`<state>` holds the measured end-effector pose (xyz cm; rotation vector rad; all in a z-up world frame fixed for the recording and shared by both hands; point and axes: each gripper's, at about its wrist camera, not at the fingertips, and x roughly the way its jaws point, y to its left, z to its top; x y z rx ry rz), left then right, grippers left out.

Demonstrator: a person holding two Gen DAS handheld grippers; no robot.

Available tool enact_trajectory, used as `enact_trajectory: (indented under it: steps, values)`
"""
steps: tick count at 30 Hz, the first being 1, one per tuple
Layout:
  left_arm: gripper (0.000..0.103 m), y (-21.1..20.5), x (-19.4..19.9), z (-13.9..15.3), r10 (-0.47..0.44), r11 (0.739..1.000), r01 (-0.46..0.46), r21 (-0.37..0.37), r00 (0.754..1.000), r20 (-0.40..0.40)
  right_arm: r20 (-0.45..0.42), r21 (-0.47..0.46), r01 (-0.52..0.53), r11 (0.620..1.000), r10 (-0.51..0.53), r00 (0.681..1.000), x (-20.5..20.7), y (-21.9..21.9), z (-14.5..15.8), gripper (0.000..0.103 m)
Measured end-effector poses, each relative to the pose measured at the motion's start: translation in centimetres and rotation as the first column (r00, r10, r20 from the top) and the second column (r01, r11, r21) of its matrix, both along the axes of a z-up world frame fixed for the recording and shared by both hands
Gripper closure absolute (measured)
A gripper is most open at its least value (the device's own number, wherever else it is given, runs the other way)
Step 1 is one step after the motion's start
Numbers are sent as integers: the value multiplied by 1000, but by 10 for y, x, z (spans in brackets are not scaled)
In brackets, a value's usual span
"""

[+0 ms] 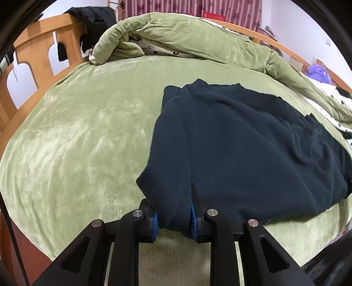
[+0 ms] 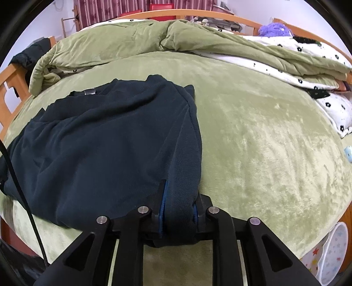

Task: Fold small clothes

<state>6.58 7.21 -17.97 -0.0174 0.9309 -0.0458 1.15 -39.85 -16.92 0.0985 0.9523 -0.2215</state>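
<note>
**Both grippers clamped on the near edge of a dark garment**

A dark navy sweater (image 1: 242, 140) lay on a green plush bedsheet (image 1: 83, 132), spread over the near half of the bed with its far edge towards a rumpled green quilt (image 1: 176, 37). A small grey label (image 2: 89, 92) showed at its far edge in the right wrist view.

The left gripper (image 1: 173, 222) was clenched on a bunched fold at the sweater's near left corner; the fabric filled the gap between the blue pads (image 1: 155, 223) and both pressed against it. The right gripper (image 2: 178, 217) was grasping the near right corner in the same way, with a thick roll of cloth wedged between its pads (image 2: 163, 206) and hanging a little over the linkage. Between the two grips the sweater's near edge ran along the sheet, close to the edge of the bed.

The quilt, green outside with a white flower-print lining (image 2: 286, 63), was heaped along the far side. A wooden bed rail (image 1: 37, 57) stood to the left, with a black garment (image 1: 96, 19) draped over it. At the lower right of the right wrist view stood a white mesh hamper (image 2: 330, 253) printed with coloured stars; what it held could not be made out. A purple fluffy thing (image 2: 274, 29) lay at the far right corner of the bed.
</note>
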Motion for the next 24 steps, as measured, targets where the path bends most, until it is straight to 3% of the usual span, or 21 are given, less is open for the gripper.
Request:
enact_trajectory:
  steps: [5, 13, 19, 24]
  values:
    - [70, 4, -7, 9, 50, 999, -50, 19, 999, -5, 35, -16, 15, 1000, -14, 999, -11, -2, 16, 71]
    - [64, 2, -3, 52, 73, 997, -73, -1, 995, 64, 123, -11, 11, 1000, -9, 992, -3, 0, 61, 70]
    - [60, -13, 33, 76, 51, 998, -48, -31, 994, 95, 147, -2, 6, 1000, -6, 989, 23, 4, 77, 70]
    - [50, -29, 70, 77, 27, 999, -24, -35, 995, 99, 155, 22, 0, 1000, -3, 988, 57, 8, 77, 69]
